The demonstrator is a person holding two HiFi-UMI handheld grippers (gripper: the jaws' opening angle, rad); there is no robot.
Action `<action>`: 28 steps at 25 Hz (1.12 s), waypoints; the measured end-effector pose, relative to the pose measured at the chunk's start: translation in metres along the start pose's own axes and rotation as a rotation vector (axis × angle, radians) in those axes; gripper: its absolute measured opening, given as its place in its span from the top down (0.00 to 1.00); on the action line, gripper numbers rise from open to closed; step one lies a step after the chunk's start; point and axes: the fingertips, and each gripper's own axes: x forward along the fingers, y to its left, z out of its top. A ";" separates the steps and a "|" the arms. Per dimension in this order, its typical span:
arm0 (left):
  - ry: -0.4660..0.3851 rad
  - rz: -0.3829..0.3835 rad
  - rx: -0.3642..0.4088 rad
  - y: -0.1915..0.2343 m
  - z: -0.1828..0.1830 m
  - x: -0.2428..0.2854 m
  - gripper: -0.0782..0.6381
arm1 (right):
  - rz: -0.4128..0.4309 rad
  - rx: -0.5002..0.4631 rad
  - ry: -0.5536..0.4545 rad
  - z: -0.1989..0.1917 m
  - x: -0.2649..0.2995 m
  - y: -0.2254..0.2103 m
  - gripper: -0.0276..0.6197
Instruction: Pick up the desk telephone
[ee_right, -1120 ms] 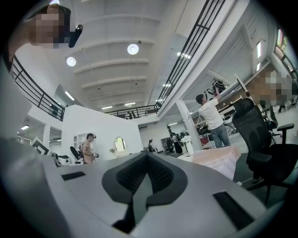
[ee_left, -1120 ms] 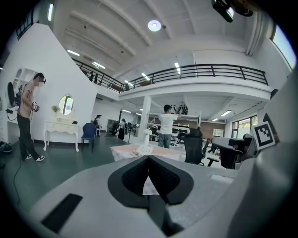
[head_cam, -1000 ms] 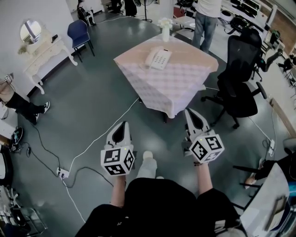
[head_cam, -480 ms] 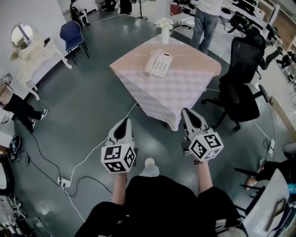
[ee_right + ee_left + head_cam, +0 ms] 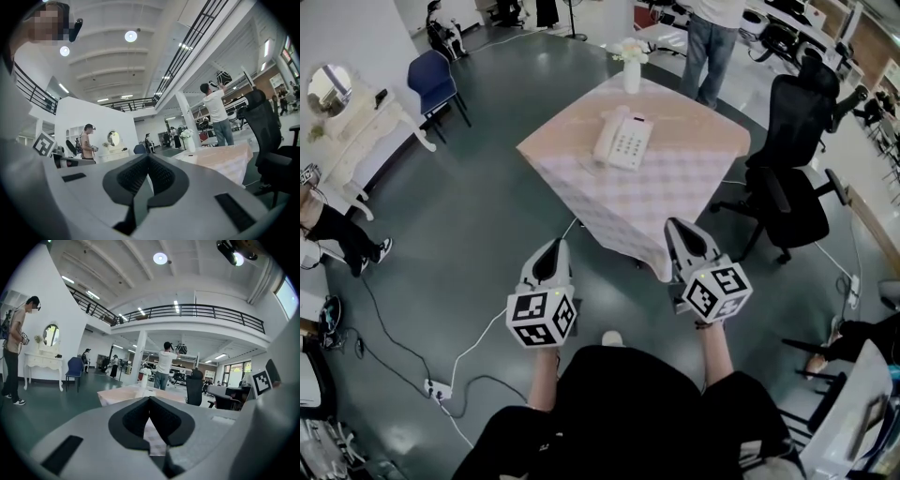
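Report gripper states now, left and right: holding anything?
Left gripper: closed, holding nothing.
Right gripper: closed, holding nothing.
The telephone lies on the table, untouched.

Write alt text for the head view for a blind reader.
A white desk telephone lies on a square table with a checked cloth, a vase at its far corner. Nearer, the left gripper and right gripper are shut and empty, well short of the telephone.

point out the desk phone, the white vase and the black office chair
desk telephone [image 5: 629,145]: head view, on its keypad
white vase [image 5: 632,77]: head view, on its body
black office chair [image 5: 794,117]: head view, on its backrest
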 end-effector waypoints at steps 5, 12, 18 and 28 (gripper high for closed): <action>0.016 -0.024 0.011 0.010 0.003 0.023 0.89 | -0.057 0.001 -0.006 0.000 0.018 -0.012 0.97; 0.047 -0.027 0.005 0.023 -0.003 0.045 0.89 | -0.091 0.017 0.003 -0.008 0.042 -0.025 0.97; 0.060 -0.006 -0.009 0.040 -0.001 0.070 0.89 | -0.105 0.032 -0.001 -0.006 0.070 -0.039 0.97; 0.074 -0.008 -0.007 0.073 0.018 0.158 0.89 | -0.142 0.053 0.000 -0.001 0.150 -0.091 0.97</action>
